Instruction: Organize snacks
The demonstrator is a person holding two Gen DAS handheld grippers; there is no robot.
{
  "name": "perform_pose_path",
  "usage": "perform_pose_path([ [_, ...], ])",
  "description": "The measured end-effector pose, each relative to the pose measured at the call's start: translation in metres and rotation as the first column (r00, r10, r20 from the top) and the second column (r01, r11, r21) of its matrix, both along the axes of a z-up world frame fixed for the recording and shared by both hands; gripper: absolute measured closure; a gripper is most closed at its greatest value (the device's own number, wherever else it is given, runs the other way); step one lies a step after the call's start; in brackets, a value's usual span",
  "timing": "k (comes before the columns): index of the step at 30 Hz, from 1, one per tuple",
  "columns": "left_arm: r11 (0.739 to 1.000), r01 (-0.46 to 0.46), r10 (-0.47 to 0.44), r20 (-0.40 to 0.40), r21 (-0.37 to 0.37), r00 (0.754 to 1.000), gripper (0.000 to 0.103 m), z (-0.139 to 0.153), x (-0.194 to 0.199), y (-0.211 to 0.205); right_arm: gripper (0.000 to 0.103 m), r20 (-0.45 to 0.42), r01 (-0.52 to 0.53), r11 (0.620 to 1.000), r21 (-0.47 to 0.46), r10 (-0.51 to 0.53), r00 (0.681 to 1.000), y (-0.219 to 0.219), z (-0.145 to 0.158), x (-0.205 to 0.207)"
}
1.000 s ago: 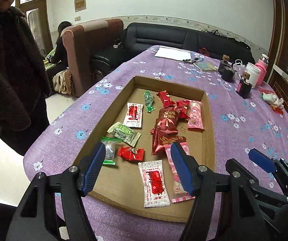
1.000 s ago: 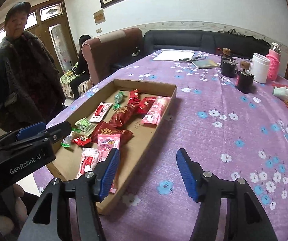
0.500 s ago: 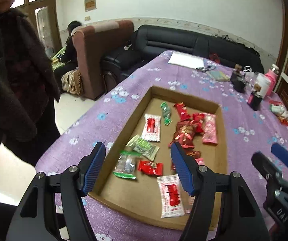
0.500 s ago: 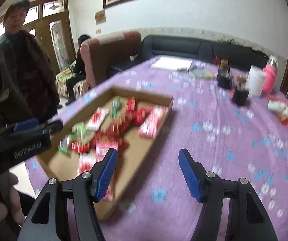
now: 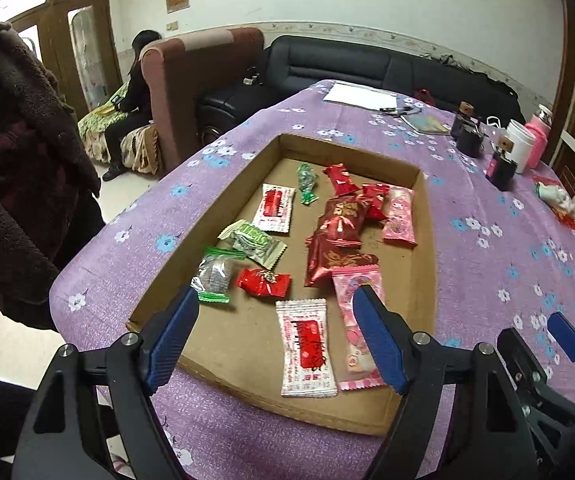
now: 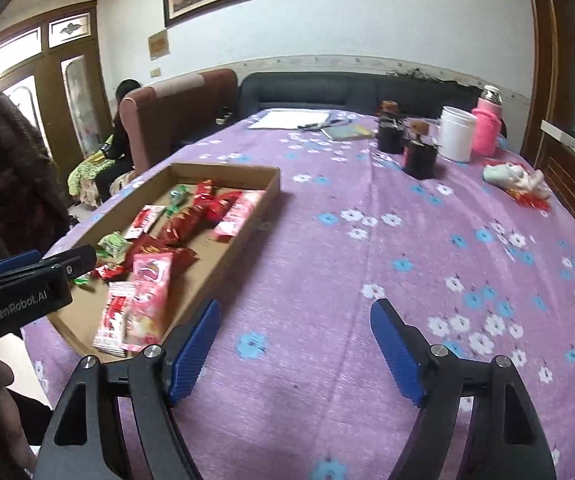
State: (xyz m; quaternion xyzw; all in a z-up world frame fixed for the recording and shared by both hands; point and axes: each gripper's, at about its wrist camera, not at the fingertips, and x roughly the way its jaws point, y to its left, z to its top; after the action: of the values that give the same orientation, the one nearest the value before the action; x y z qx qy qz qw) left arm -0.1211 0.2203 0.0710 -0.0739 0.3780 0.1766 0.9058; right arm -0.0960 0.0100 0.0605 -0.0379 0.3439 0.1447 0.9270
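Observation:
A shallow cardboard tray (image 5: 430, 240) (image 6: 243, 236) lies on the purple flowered tablecloth with several wrapped snacks in it. A white packet with red print (image 5: 307, 354), a pink packet (image 5: 357, 320), dark red packets (image 5: 337, 240) and a green-striped clear packet (image 5: 213, 276) are among them. My left gripper (image 5: 275, 334) hovers over the tray's near end, its jaws opening, nothing between them. My right gripper (image 6: 295, 350) hangs over bare cloth to the right of the tray, jaws opening and empty. Its blue pad also shows at the lower right of the left wrist view.
At the table's far right stand two dark jars (image 6: 419, 156), a white cup (image 6: 457, 134) and a pink bottle (image 6: 487, 128). Papers (image 6: 287, 119) lie at the far end. A person in a dark fleece coat (image 5: 11, 168) stands left of the table. Sofas stand behind.
Both grippers' jaws have spread wider. The right gripper's view has swung rightward, so the tray sits further left in it. The left gripper shifted and came back to about the same place over the tray.

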Motion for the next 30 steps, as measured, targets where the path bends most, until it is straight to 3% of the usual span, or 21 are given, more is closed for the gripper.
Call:
perform_pose_path([
  [11, 0.999, -0.035, 0.034, -0.020, -0.038, 0.999, 0.023, -0.012, -0.008, 0.026, 0.024, 0.036, -0.070, 0.992, -0.109, 0.074, 0.997, 0.048, -0.002, -0.011],
  [30, 0.996, -0.020, 0.018, -0.023, -0.089, 1.000, 0.023, -0.017, -0.009, 0.037, 0.023, 0.038, -0.040, 0.990, -0.139, 0.046, 0.998, 0.051, 0.003, -0.010],
])
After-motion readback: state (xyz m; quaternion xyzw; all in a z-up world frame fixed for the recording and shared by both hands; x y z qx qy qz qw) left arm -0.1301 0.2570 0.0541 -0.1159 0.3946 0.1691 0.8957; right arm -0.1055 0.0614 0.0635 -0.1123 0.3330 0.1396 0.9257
